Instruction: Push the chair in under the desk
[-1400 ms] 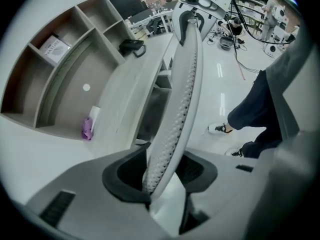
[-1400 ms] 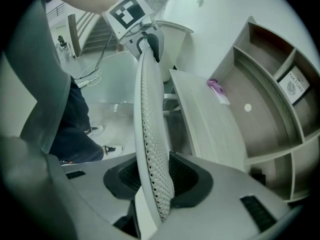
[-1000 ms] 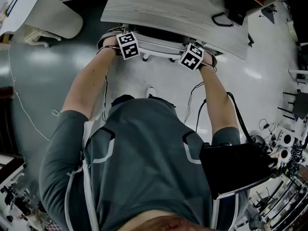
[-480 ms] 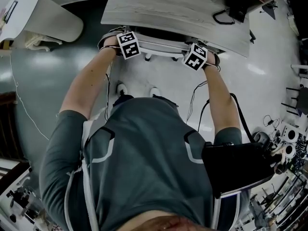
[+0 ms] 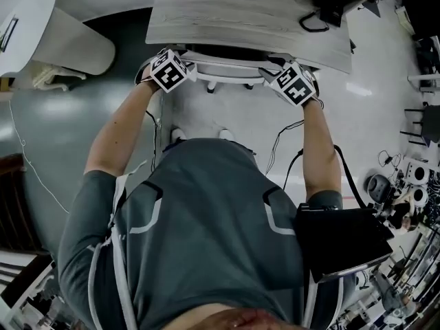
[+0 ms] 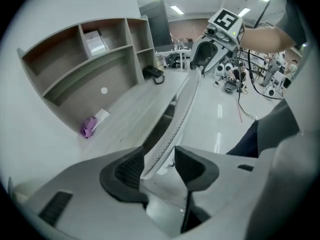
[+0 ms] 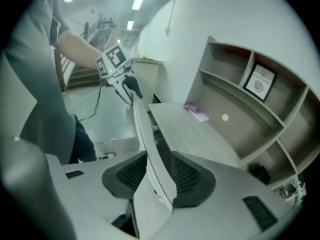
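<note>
Left gripper (image 6: 157,165): jaws opening, spread loosely around the top edge of the chair backrest (image 5: 227,66), not clamping it. Right gripper (image 7: 159,173) pinches the same edge farther along; best, I judge, to ease both off straight back and evenly, so the chair neither twists nor rolls out. Backrest thin, pale, mesh-textured, upright against the front edge of the counter (image 5: 247,16), seat hidden beneath.
</note>
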Available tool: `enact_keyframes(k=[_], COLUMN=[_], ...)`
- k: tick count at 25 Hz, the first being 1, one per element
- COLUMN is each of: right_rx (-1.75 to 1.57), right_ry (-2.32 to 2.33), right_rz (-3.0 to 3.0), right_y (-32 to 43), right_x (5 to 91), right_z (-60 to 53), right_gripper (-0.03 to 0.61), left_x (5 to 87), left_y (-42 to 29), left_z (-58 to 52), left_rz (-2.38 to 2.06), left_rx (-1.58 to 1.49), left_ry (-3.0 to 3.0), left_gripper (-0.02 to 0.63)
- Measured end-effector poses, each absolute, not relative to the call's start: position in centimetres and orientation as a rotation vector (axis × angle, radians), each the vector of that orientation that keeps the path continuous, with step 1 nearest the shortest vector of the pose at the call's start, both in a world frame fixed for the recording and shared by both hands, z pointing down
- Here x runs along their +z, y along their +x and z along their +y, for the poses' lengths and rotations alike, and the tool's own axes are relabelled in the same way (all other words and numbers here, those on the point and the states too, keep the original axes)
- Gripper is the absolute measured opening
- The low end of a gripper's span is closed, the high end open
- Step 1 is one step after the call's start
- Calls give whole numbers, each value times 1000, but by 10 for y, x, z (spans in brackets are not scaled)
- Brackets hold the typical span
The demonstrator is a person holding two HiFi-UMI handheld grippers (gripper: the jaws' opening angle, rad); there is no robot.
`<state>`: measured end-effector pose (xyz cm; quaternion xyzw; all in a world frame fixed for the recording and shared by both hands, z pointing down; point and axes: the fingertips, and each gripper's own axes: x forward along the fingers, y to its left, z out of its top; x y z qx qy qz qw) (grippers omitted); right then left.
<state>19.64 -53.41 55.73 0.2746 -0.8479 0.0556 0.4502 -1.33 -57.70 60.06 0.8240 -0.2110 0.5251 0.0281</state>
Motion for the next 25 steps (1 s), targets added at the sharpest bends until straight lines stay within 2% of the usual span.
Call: enact_keyframes(k=[4, 9, 15, 19, 25], right_rx=[233, 257, 238, 196, 111], right_ry=[913, 1220, 1560, 1706, 1821], right_rz=[-2189, -2219, -2331, -2363, -2387], right_y=[187, 186, 184, 184, 179], right_x=[516, 465, 385, 342, 291], right_z=[-543, -556, -556, -549, -541], right_gripper=[167, 115, 63, 48, 38], left_x=[565, 484, 399, 359, 322], left_y=[-30, -42, -81, -98, -107], left_z=[-587, -597, -603, -595, -581], left_rz=[-778, -924, -1098, -1152, -1225], left_rx=[1457, 915, 400, 204, 197], left_ry=[2602, 2732, 2718, 2715, 2758], left_gripper=[171, 140, 69, 15, 9])
